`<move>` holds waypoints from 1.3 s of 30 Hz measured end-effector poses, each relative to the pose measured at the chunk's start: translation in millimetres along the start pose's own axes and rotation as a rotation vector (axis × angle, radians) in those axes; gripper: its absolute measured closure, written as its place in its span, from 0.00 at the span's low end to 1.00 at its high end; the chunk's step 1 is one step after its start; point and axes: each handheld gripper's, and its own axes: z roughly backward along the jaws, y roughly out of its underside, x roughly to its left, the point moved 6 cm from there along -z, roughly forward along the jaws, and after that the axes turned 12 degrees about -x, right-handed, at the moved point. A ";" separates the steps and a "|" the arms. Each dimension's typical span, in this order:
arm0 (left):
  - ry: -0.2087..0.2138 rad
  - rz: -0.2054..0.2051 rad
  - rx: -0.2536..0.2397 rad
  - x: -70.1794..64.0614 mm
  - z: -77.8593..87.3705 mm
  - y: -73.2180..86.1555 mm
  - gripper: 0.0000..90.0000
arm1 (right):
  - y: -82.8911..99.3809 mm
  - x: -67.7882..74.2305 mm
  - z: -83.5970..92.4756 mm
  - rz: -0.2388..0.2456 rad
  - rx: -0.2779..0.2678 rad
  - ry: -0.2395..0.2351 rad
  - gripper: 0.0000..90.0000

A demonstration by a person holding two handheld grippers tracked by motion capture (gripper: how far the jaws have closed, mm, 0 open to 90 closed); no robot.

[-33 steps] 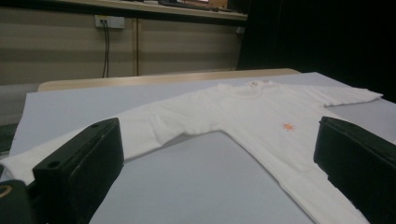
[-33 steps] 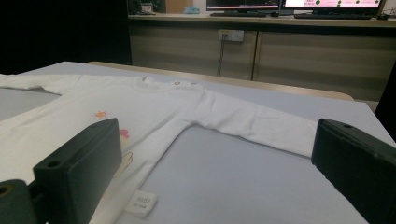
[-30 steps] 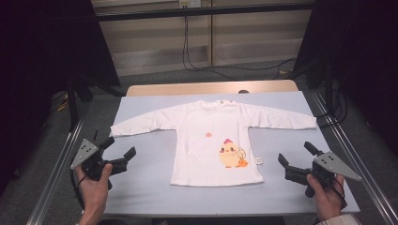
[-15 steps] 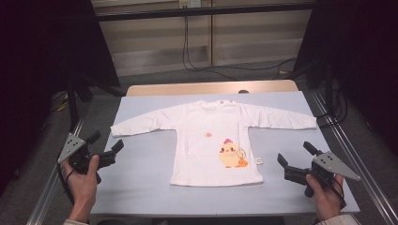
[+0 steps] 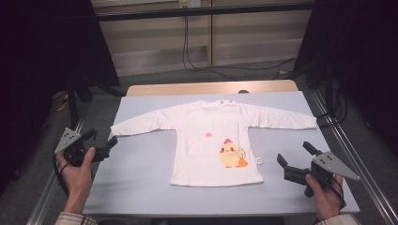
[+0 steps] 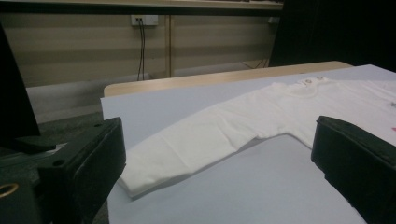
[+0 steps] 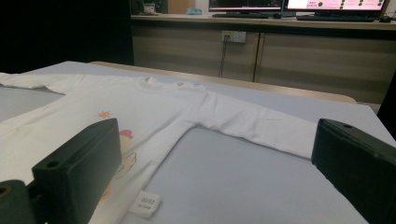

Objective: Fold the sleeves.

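A white long-sleeved shirt (image 5: 206,123) with a yellow chick print (image 5: 230,155) lies flat, front up, on the pale blue table (image 5: 141,178), sleeves spread. My left gripper (image 5: 102,137) is open at the table's left edge, just short of the left sleeve cuff (image 5: 117,129). In the left gripper view that cuff (image 6: 144,175) lies between my wide-apart jaws, untouched. My right gripper (image 5: 294,153) is open right of the shirt's hem, holding nothing. The right gripper view has the right sleeve (image 7: 261,123) ahead and a small label (image 7: 145,204) at the hem.
A wooden strip (image 5: 211,87) borders the table's far side. Metal rails (image 5: 349,159) run along both sides. Cables (image 5: 187,42) hang from a wall socket behind. Bare blue tabletop lies in front of the shirt and under both sleeves.
My left gripper has moved left and a little farther away, out to the table's left edge by the sleeve cuff. The right gripper and the shirt have stayed put.
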 end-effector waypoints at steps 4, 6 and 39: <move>-0.010 0.008 -0.011 6.5 1.0 -4.0 0.03 | 0.3 -0.1 -0.2 -0.003 0.002 0.000 0.02; -0.012 0.004 -0.005 8.6 0.0 -4.1 0.03 | 0.2 -0.3 -0.2 -0.001 0.001 0.000 0.02; -0.021 0.019 0.135 42.9 -44.8 9.4 0.06 | 1.6 1.1 -1.0 0.003 0.010 -0.012 0.01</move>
